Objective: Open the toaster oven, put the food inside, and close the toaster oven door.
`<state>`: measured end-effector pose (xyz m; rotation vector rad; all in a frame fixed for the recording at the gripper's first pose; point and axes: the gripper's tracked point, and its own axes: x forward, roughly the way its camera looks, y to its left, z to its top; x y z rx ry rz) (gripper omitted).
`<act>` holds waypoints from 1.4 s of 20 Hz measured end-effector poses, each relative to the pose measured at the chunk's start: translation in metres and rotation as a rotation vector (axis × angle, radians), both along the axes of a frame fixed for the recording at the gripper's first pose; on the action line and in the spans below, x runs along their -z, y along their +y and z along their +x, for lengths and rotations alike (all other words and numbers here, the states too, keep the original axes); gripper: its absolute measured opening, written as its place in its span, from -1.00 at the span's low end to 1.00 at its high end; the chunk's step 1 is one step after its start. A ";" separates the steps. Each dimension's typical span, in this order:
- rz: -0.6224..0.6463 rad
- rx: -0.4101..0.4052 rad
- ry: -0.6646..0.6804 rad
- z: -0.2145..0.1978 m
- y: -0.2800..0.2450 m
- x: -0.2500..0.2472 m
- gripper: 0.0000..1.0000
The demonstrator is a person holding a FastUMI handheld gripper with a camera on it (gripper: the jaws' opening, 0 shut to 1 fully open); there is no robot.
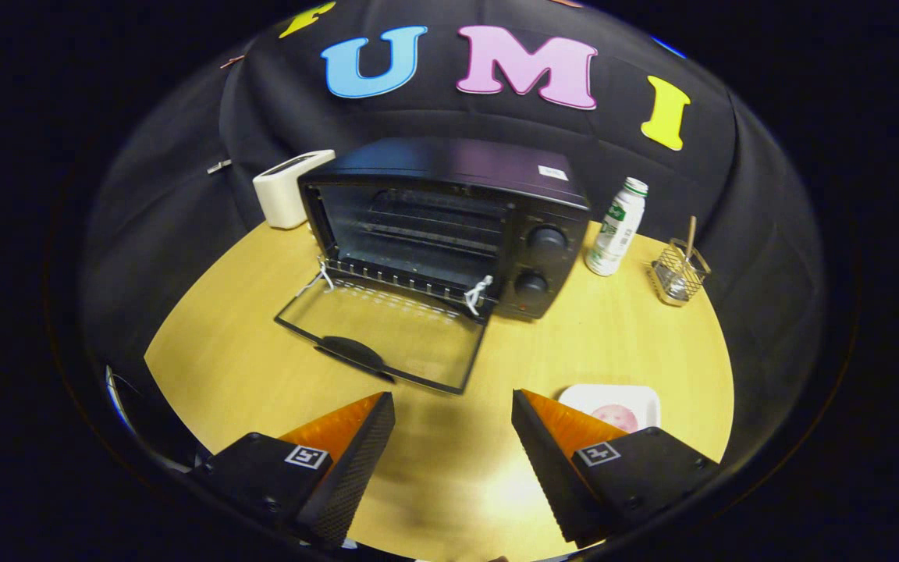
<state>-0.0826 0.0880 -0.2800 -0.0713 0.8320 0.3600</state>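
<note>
A black toaster oven [449,218] stands at the back of the wooden table [246,343], its glass door [383,339] folded down flat toward me, showing the wire rack inside. Pink food [617,415] lies on a white plate [609,398] just beyond my right finger, partly hidden by it. My gripper [453,414] hovers over the table in front of the door, open, with nothing between its orange-and-black fingers [356,453].
A white toaster [287,190] sits left of the oven. To the oven's right stand a white bottle [616,228] with a green label and a small wire basket [677,273] holding a stick. Black cloth walls close in behind the table.
</note>
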 end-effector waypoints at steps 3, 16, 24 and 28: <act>-0.018 0.047 0.040 0.000 -0.063 0.008 0.98; 0.034 0.114 0.386 0.026 -0.215 0.095 0.99; 0.042 0.115 0.600 0.030 -0.219 0.139 0.06; 0.064 0.082 0.633 0.029 -0.221 0.143 -0.75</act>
